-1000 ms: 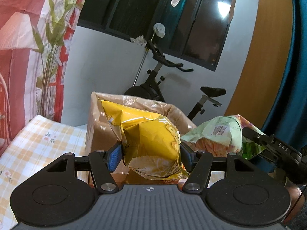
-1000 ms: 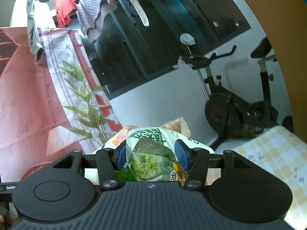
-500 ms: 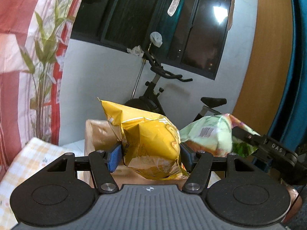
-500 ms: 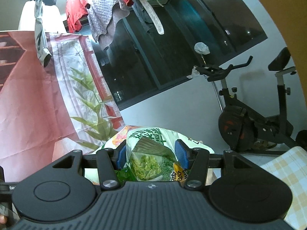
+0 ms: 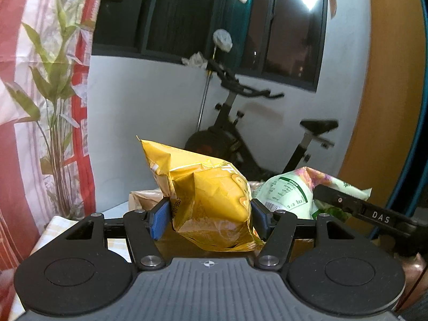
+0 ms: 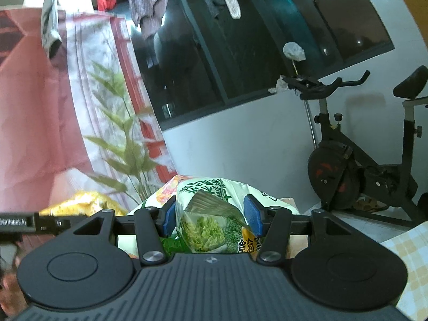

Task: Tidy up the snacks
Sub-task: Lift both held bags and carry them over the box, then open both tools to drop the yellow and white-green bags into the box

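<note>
- Now the left gripper [image 5: 210,220] pinches a yellow bag [image 5: 211,200]; its blue pads [image 5: 160,220] press into the bag's crumpled sides, so the jaws stand part closed on it.
- Yellow bag is held off the surface, its sealed top corner pointing up and to the left, its lower edge hanging just above the gripper body.
- Behind and below it a brown box [image 5: 144,199] shows, only its rim visible on the left of the bag.
- Right gripper [image 6: 210,220] pinches a green bag [image 6: 211,214] printed with vegetables; both blue pads [image 6: 252,215] touch the bag's sides, jaws part closed on it.
- Green bag is also in the air, seen in the left view at [image 5: 289,192], just right of the yellow one, with a black finger of the right gripper lying across it.
- In the right view the yellow bag shows low on the left, blurred.
- Checked cloth [image 6: 409,251] covers the surface at lower right.
- Exercise bike [image 6: 361,171] stands by the white wall under a dark window [image 6: 240,53].
- Red and white curtain [image 5: 40,107] with green leaves hangs on the left.
</note>
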Demonstrator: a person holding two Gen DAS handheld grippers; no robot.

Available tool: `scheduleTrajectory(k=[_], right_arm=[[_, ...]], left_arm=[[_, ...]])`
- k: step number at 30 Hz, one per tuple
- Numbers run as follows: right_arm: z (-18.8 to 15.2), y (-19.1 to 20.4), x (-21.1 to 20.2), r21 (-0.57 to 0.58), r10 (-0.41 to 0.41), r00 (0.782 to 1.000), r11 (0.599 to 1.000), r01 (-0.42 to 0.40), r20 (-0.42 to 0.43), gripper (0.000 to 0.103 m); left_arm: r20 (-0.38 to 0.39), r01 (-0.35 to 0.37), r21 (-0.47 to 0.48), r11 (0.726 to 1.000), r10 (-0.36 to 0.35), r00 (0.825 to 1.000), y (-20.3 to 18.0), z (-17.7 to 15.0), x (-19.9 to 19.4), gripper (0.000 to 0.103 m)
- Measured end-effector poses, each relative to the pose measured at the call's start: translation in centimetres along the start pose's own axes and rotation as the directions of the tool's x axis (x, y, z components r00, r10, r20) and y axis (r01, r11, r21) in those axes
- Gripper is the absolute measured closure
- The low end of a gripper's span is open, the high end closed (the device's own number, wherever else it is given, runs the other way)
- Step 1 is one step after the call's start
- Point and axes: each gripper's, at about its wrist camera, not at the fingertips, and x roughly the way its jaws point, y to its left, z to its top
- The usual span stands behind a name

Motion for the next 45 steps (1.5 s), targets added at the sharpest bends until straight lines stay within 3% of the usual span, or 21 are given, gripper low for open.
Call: scheduleTrajectory(k=[15, 20, 32, 45], right_arm=[[-1.6, -1.5, 6.7, -0.099, -0.016, 0.986, 0.995, 0.0, -0.168, 0.044], [-2.0, -1.2, 7.7, -0.118, -0.017, 0.974, 0.993, -0.01, -0.226, 0.029], [-1.8, -0.9, 6.2, -0.116, -0.035, 0.973, 0.993, 0.009, -0.226, 0.025], [-2.4, 0.3, 1.1, -0.126, -0.028, 0.976, 0.992, 0.001, -0.214, 0.025]], left_arm=[[-0.138, -0.042, 0.072, 0.997, 0.051, 0.989, 1.0, 0.3, 7.0, 0.036], [-0.148, -0.035, 0.034, 0.999, 0.04, 0.988, 1.4, 0.2, 7.4, 0.033], [-0.123, -0.049, 0.035, 0.998, 0.053, 0.991, 0.9, 0.4, 5.7, 0.032], [-0.079, -0.105, -0.018, 0.994, 0.103, 0.992, 2.6, -2.7, -0.6, 0.032]])
